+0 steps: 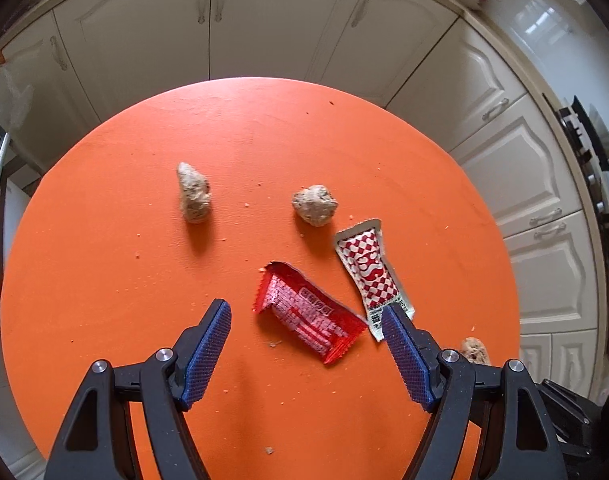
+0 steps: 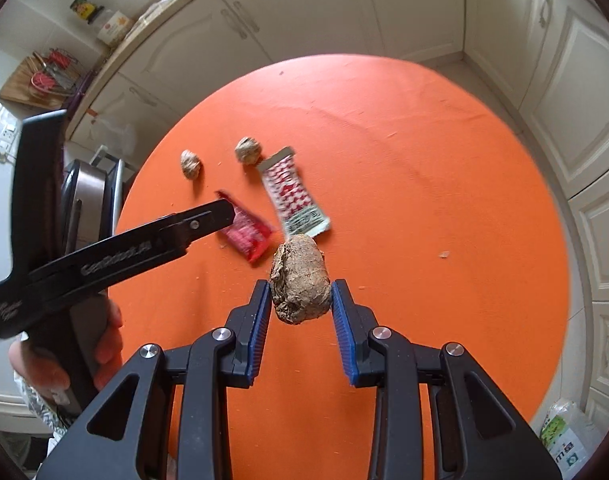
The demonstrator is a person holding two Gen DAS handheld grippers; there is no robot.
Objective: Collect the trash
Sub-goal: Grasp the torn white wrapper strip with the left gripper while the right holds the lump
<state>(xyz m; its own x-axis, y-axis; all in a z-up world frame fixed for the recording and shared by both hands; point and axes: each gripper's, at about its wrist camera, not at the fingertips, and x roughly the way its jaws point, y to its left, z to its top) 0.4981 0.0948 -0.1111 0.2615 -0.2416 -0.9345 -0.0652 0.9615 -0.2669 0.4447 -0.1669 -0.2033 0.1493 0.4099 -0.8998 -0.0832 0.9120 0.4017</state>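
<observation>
1. The right gripper was clamped on a brown crumpled paper wad, both blue ribbed pads pressed to its sides at the lower centre of the right wrist view. The wad appeared lifted clear of the round orange table.
2. The left gripper stood wide apart and empty, its fingers hovering over the table at the lower centre of the left wrist view.
3. Between those fingers lay a torn red foil wrapper, flat on the table and untouched.
4. Just right of it, partly behind the right-hand finger, lay a red-and-white chequered sachet.
5. Two further brown wads sat higher in the frame: an elongated one at centre left and a rounder one just above the sachet.
6. Progress, as judged: one wad was in hand but not yet deposited; two wads, the wrapper and the sachet remained. No bin was visible in either view.
7. Writing: the left gripper's arm read "GenRobot.AI" in the right wrist view. Print on the wrapper and sachet was not legible.
8. Cream kitchen cabinets ringed the table. A hand held the left gripper's handle at lower left of the right wrist view.
</observation>
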